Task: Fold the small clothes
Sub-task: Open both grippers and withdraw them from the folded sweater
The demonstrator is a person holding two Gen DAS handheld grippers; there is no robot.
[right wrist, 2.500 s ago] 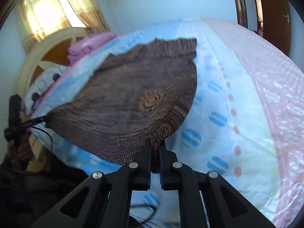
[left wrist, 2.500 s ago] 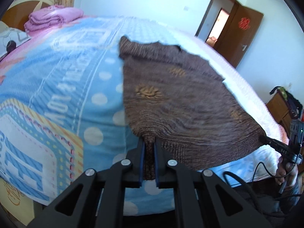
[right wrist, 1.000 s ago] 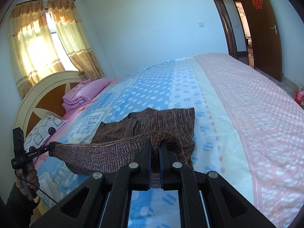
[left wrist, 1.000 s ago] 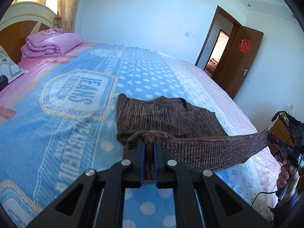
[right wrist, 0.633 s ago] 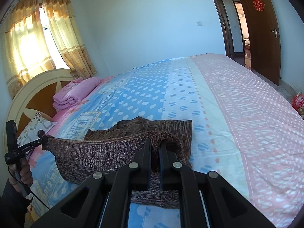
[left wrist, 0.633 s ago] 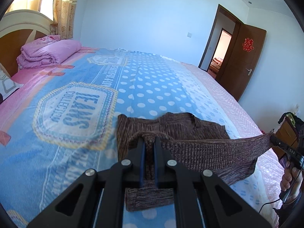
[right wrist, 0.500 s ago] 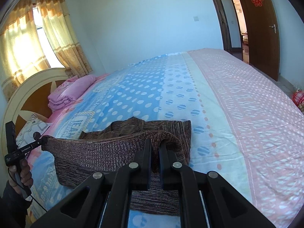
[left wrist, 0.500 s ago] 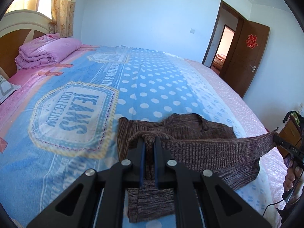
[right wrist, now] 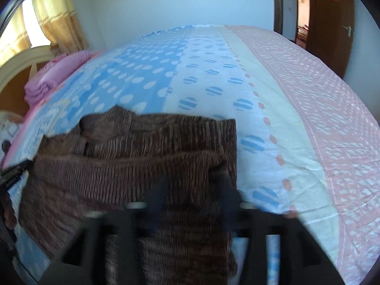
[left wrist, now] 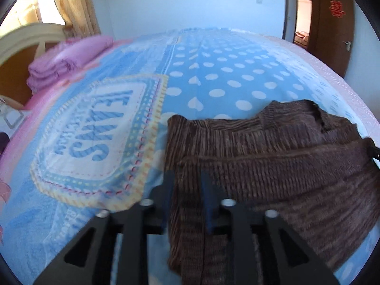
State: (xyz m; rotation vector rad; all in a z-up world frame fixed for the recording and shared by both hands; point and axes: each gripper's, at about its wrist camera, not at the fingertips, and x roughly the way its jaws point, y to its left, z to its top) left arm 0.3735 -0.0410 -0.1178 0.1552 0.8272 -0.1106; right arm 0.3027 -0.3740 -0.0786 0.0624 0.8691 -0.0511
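A brown knitted sweater (left wrist: 261,152) lies folded over on the bed (left wrist: 225,71), its lifted hem now resting across its upper part. My left gripper (left wrist: 187,190) hovers over the sweater's left edge. Its jaws are opening, and the folded hem lies loose between the fingers. In the right wrist view the sweater (right wrist: 142,152) fills the lower left. My right gripper (right wrist: 193,190), blurred, is at the sweater's right edge; its jaws are opening wide, with cloth between them but not pinched. Each gripper shows at the far edge of the other's view: the right one (left wrist: 374,152), the left one (right wrist: 14,173).
A stack of folded pink bedding (left wrist: 68,59) lies by the wooden headboard (left wrist: 21,47) at the far left. The blue dotted and pink bedspread (right wrist: 308,95) stretches beyond the sweater. A brown door (left wrist: 332,23) stands ajar at the back right.
Both grippers have moved forward and down, bringing the hem over the sweater's upper half. Their jaws, shut on the hem before, now stand apart, and the stretched hem has sagged onto the cloth below.
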